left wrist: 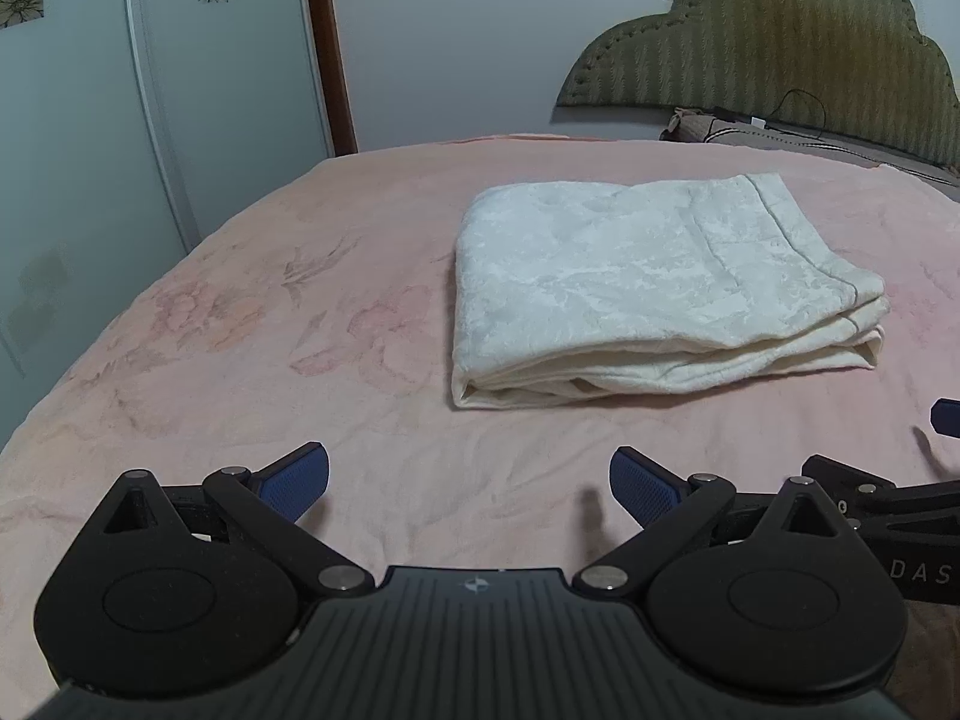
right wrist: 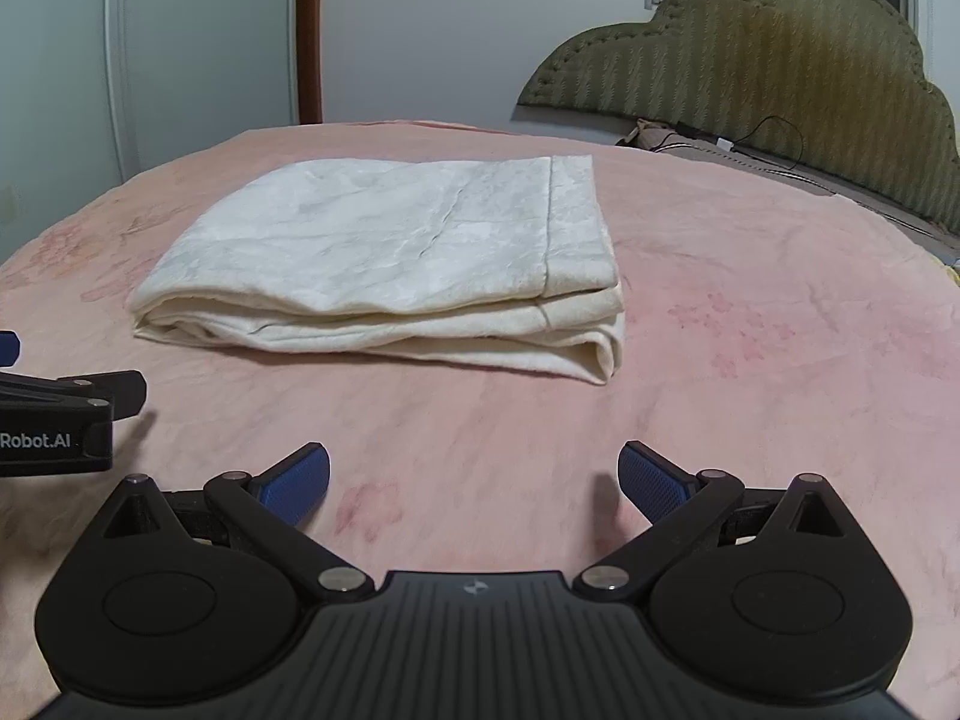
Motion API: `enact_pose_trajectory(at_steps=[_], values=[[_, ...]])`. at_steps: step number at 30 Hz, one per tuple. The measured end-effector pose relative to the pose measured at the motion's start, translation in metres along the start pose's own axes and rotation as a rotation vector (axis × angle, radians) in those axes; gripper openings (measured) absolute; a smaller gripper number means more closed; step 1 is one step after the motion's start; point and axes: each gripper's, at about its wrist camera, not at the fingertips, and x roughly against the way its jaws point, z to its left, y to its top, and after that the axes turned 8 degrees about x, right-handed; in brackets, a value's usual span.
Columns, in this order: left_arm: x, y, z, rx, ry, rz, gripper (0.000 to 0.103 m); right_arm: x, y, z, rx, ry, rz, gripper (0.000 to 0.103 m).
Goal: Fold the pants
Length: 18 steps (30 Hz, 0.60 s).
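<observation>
Dim, flat indoor light in both my views, soft finger shadows on the bed (right wrist: 750, 324), heavy fisheye bending and dark corners, focus sharp.

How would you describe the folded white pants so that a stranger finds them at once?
Start from the bed with the pink floral blanket and the olive padded headboard. Near the blanket's middle lie the folded white pants, a flat stack of several layers with a stitched hem band along one edge. They are the only white thing on the pink blanket.
</observation>
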Motion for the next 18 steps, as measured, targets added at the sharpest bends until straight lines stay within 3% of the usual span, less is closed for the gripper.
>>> enact_pose_trajectory(at_steps=[18], values=[[-0.038, -0.003, 0.006, 0.053, -0.034, 0.073, 0.103, -0.012, -0.01, -0.009, -0.062, 0.014, 0.03, 0.103]])
